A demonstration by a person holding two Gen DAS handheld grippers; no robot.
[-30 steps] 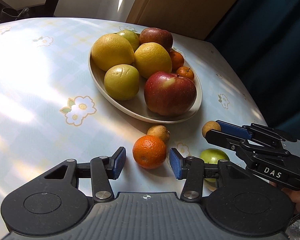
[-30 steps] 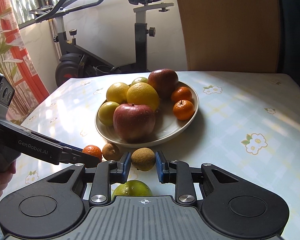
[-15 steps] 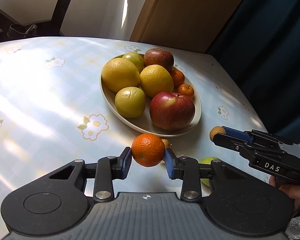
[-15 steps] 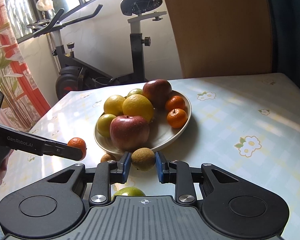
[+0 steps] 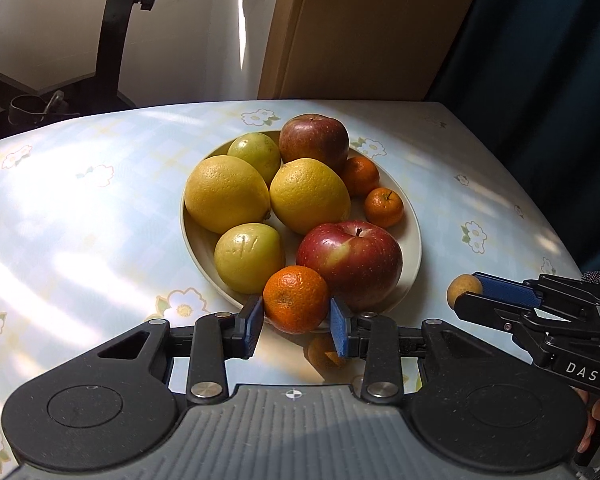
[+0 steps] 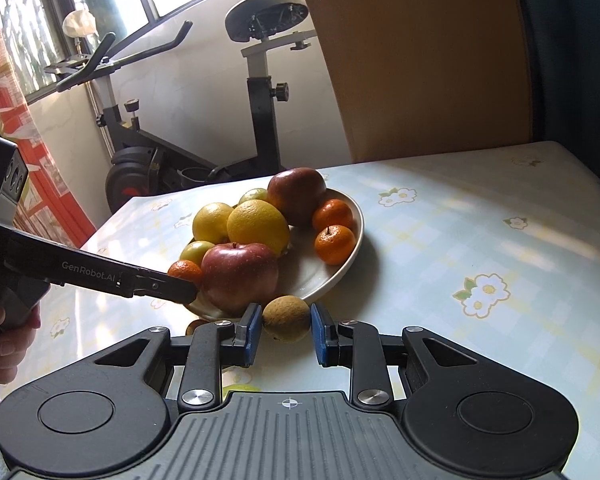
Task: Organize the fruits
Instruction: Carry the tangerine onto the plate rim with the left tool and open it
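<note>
The left gripper point(image 5: 296, 322) has its fingers clamped on a tangerine point(image 5: 296, 298), lifted at the fruit plate's point(image 5: 413, 240) near rim. The right gripper point(image 6: 286, 334) clamps a brown fruit point(image 6: 286, 317) just beside that plate.

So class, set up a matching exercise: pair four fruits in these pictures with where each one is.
Things:
1. tangerine
2. brown fruit
3. red apple
4. lemon

Places:
A. near edge of the plate
B. in the right gripper
C. in the left gripper
D. left side of the plate

Pairs: 1-C, 2-B, 3-A, 4-D
</note>
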